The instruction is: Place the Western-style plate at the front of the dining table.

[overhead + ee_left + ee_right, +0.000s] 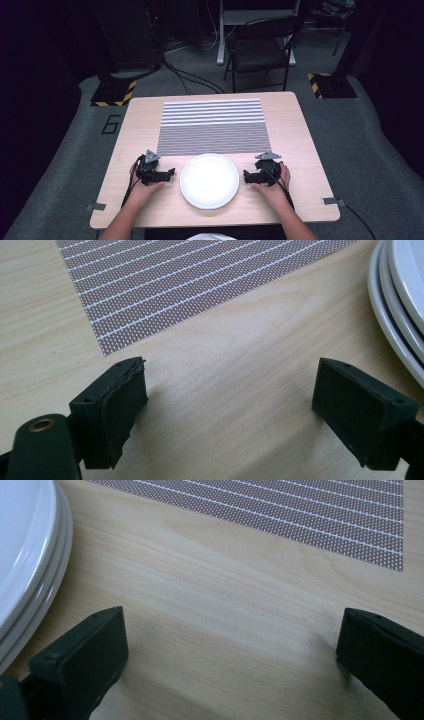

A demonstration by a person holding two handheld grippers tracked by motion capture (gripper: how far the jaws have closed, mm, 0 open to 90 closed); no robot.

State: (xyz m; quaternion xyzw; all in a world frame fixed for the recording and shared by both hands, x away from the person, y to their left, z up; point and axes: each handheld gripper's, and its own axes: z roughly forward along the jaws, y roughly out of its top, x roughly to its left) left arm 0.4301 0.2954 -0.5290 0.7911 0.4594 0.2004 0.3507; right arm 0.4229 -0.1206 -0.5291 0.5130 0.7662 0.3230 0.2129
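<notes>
A stack of white plates sits near the front middle of the wooden table. Behind it lies a grey striped placemat. My left gripper rests on the table just left of the plates, open, with bare wood between its jaws. My right gripper rests just right of the plates, also open and holding nothing. In the left gripper view the plates' rims show at the right and the placemat at the top. In the right gripper view the plates are at the left and the placemat is across the top.
A black folding chair stands on the grey floor beyond the table's far edge. Two stand bases with yellow-black tape flank the far corners. Cables trail over the floor. Metal clips sit at the front corners.
</notes>
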